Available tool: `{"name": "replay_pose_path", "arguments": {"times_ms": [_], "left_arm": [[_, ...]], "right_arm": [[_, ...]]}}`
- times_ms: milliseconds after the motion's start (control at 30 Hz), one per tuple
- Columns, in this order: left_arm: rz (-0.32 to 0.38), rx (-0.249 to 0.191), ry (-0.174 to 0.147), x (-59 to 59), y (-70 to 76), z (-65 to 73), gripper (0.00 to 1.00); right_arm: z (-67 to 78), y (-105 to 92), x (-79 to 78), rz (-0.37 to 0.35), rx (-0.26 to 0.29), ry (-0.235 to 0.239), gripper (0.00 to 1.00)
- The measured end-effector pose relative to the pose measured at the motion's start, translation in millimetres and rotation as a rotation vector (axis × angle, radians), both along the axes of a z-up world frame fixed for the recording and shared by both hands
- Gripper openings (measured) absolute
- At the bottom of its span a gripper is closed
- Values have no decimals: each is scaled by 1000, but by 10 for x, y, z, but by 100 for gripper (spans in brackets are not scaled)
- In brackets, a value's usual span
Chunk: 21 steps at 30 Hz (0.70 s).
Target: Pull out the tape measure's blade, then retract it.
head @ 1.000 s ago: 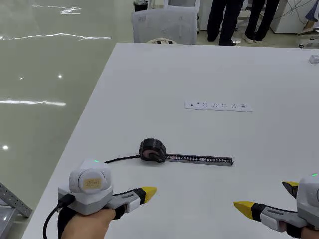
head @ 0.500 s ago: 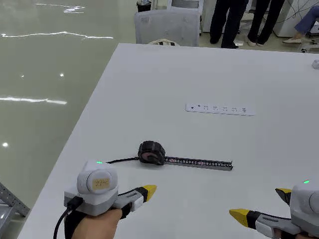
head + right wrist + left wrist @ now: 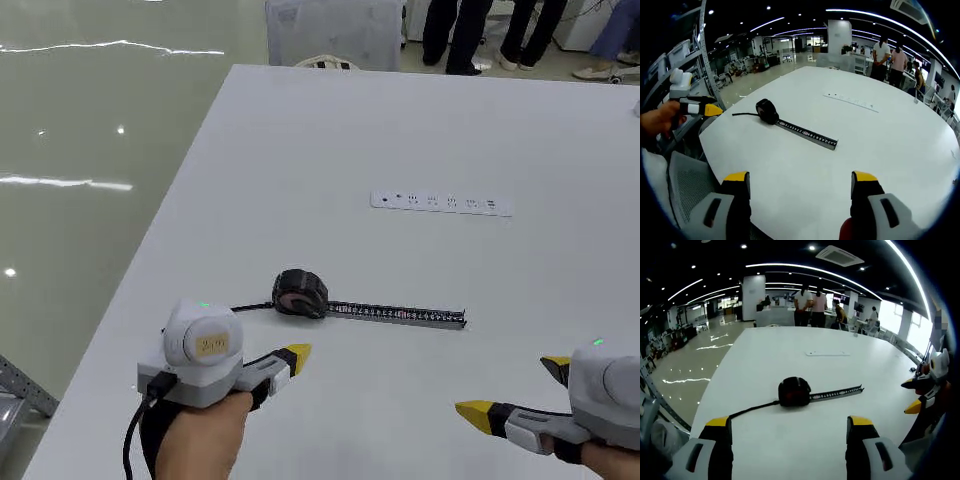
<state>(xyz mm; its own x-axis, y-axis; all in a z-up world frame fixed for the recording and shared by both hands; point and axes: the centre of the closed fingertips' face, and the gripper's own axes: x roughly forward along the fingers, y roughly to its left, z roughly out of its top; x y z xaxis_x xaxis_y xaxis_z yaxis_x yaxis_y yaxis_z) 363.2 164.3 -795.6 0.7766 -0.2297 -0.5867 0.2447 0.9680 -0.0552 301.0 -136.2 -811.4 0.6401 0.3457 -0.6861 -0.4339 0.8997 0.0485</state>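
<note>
On table, tape measure blade rightward, apparently flat.

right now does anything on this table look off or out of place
One oddity: the blade of the tape measure lies extended across the table with nothing holding it. The left tongs and right tongs are both open, apart from it. Nothing looks spilled or damaged; the power strip lies flat farther back.

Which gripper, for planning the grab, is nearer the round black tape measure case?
Left. The left gripper hovers just before the case; right gripper sits off by the blade's end.
</note>
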Motion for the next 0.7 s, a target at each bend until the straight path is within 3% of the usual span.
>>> {"name": "replay_pose_path", "arguments": {"times_ms": [700], "left_arm": [[39, -23, 36, 333, -192, -188, 87]], "right_arm": [[-261, -62, 290, 62, -28, 44, 80]]}}
